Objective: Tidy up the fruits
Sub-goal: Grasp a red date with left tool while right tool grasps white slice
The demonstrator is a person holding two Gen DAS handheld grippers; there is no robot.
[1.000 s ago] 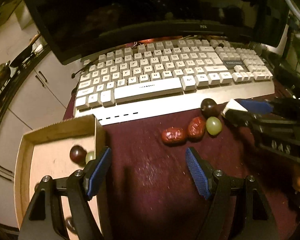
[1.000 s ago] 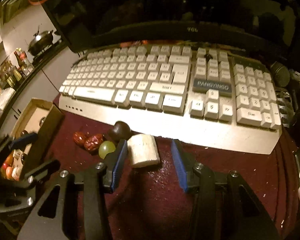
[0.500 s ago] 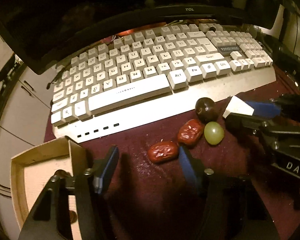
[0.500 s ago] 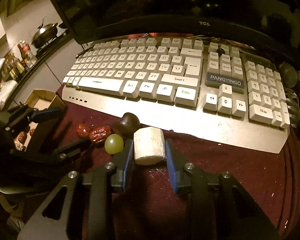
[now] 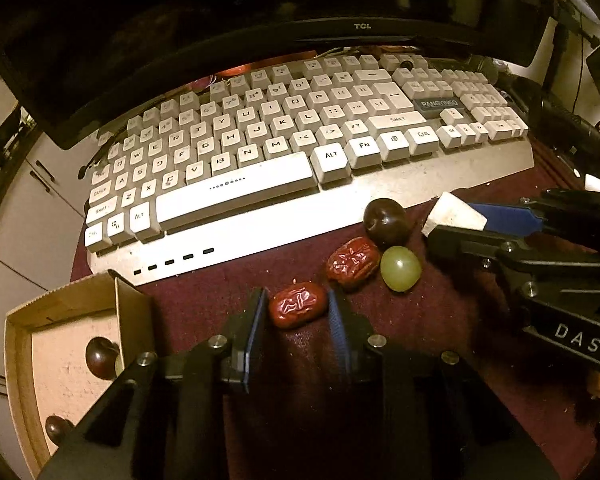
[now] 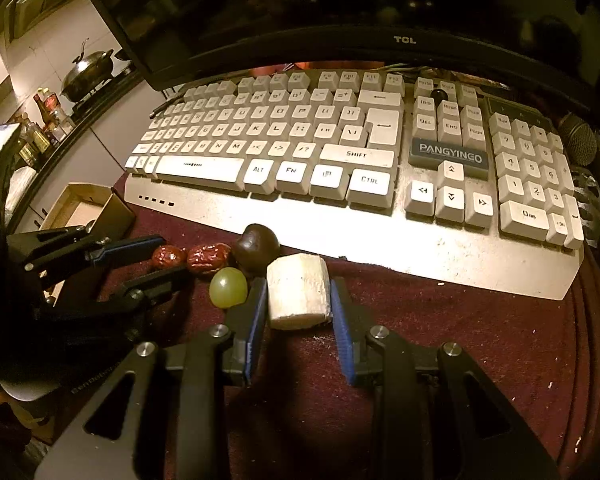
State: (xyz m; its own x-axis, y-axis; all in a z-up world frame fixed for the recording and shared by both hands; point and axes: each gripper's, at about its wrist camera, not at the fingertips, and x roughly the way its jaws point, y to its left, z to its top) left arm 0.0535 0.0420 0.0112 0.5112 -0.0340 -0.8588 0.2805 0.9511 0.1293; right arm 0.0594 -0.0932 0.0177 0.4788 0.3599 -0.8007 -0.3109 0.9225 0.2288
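1. Left wrist view, change: a second ago my left gripper [image 5: 298, 312] stood wide beside the cardboard box [image 5: 60, 308]. It has since come forward toward the keyboard [image 5: 284, 168], and its jaws have just been closing around the nearer red date [image 5: 298, 310]. The blue pads now sit at both of the date's flanks, narrow, apparently pressing on it. I judge the pick nearly secured; the lift toward the box comes next.

2. Left wrist view, appearance: the gripped date is wrinkled, glossy and oval, lying on the maroon cloth [image 5: 440, 320] short of the keyboard's front edge. A second date [image 5: 354, 263], a green grape [image 5: 401, 268] and a dark plum [image 5: 386, 221] cluster closer to the keyboard. Dark round fruits already lie in the box.

3. Right wrist view, change: my right gripper [image 6: 299, 308] narrowed a second ago and now clamps the white cylindrical piece [image 6: 298, 296].

4. Right wrist view, appearance: that piece is pale, rough-skinned and stubby, just short of the keyboard's front edge, with the grape [image 6: 228, 287] beside it.
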